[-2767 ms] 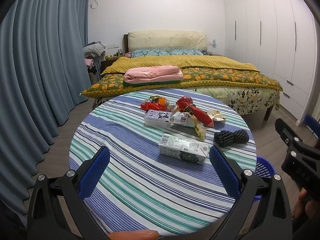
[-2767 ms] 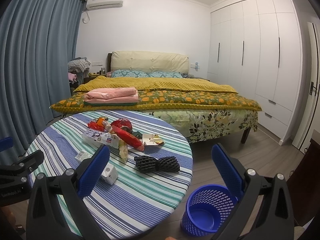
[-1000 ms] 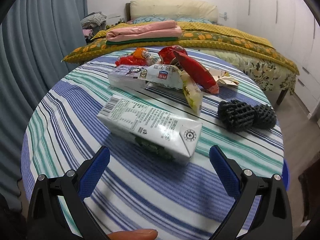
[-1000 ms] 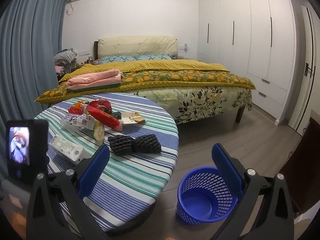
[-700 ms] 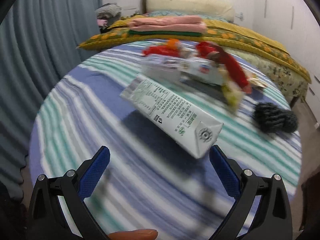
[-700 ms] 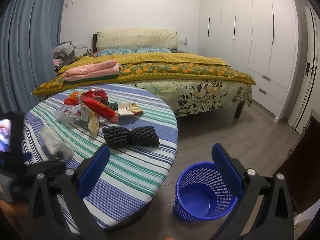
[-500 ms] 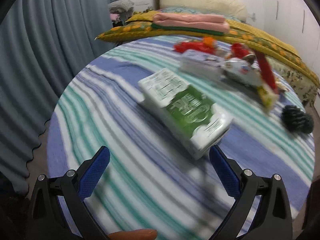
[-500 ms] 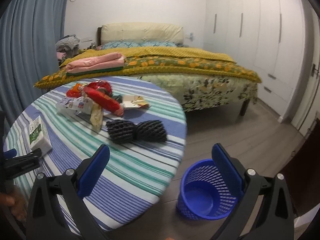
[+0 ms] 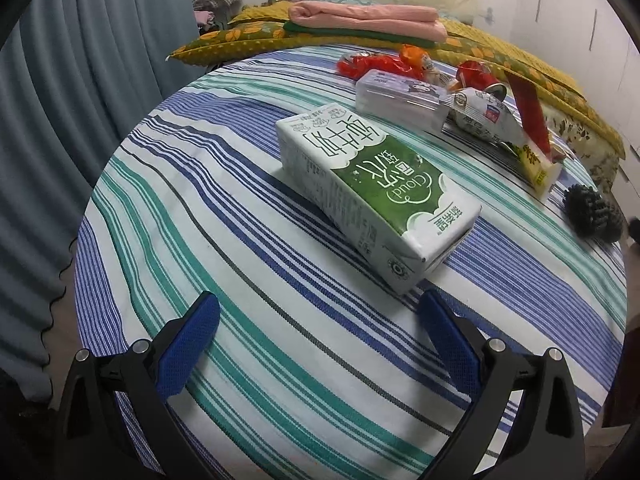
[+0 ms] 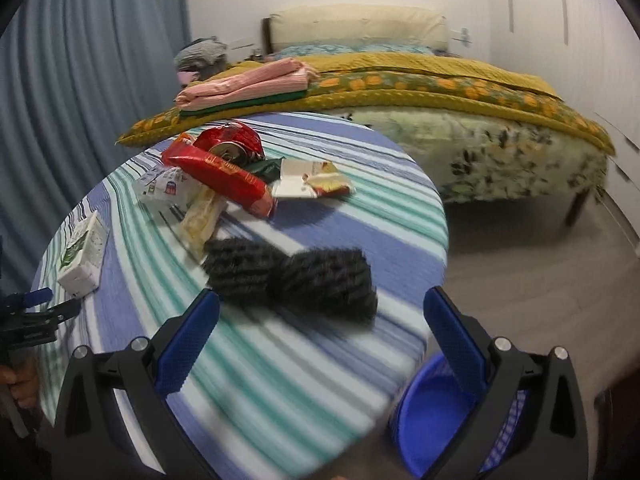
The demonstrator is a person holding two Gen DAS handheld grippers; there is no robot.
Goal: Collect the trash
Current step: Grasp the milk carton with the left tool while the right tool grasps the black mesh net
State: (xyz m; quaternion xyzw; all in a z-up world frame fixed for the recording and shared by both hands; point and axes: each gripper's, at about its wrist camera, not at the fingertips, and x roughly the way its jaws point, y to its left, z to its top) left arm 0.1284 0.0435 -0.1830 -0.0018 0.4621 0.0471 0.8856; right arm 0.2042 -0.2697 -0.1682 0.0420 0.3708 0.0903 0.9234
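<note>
A green and white milk carton (image 9: pixel 372 188) lies on its side on the striped round table (image 9: pixel 200 216). My left gripper (image 9: pixel 320 320) is open and empty, just short of the carton's near end. My right gripper (image 10: pixel 322 316) is open and empty, close in front of two black foam nets (image 10: pixel 292 274). The carton also shows in the right wrist view (image 10: pixel 82 254), with the left gripper's tip (image 10: pixel 36 308) beside it. Behind lie a red wrapper (image 10: pixel 224 178), a red can (image 10: pixel 230 144), a yellow packet (image 10: pixel 202 216) and a white wrapper (image 10: pixel 312 180).
A blue mesh bin (image 10: pixel 432 412) stands on the floor at the table's right edge, partly behind my right finger. A clear plastic box (image 9: pixel 400 94) and more wrappers lie at the table's far side. A bed (image 10: pixel 440 92) stands behind, curtains (image 9: pixel 60 80) on the left.
My left gripper has swung around the carton and come closer, so its green face now shows. My right gripper has moved toward the table and down to the black foam nets.
</note>
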